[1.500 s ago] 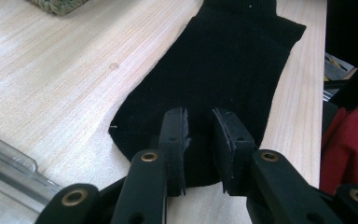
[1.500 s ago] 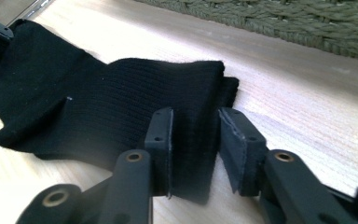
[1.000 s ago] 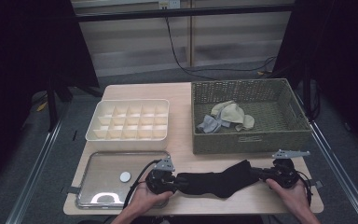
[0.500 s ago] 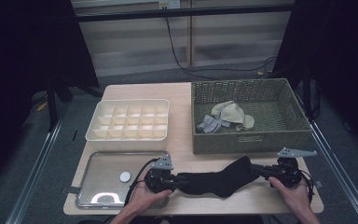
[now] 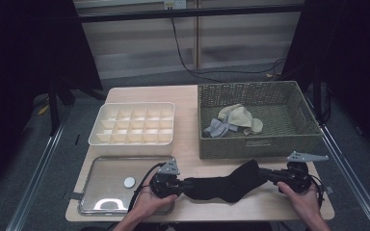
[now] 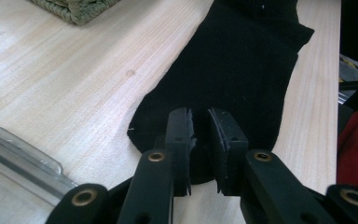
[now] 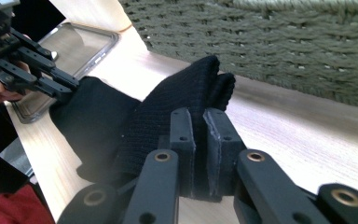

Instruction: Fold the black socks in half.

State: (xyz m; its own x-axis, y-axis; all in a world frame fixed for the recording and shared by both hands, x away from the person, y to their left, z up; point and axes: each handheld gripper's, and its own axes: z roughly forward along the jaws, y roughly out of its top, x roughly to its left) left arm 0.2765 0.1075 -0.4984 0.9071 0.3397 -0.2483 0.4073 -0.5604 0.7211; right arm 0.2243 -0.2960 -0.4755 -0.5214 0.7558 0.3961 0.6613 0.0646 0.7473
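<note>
Both forearms come in low at the near table edge, grippers facing each other with the black sock (image 5: 224,185) stretched flat between them, just in front of the wicker basket (image 5: 257,144). Right gripper (image 7: 199,135) – jaws pinched tight on one end of the sock. Left gripper (image 6: 200,135) – jaws nearly together, clamped on the other end beside the metal tray (image 5: 103,185)

Table (image 5: 189,96) (sock (image 5: 221,185), basket (image 5: 257,144), trays (image 5: 132,143))
</note>
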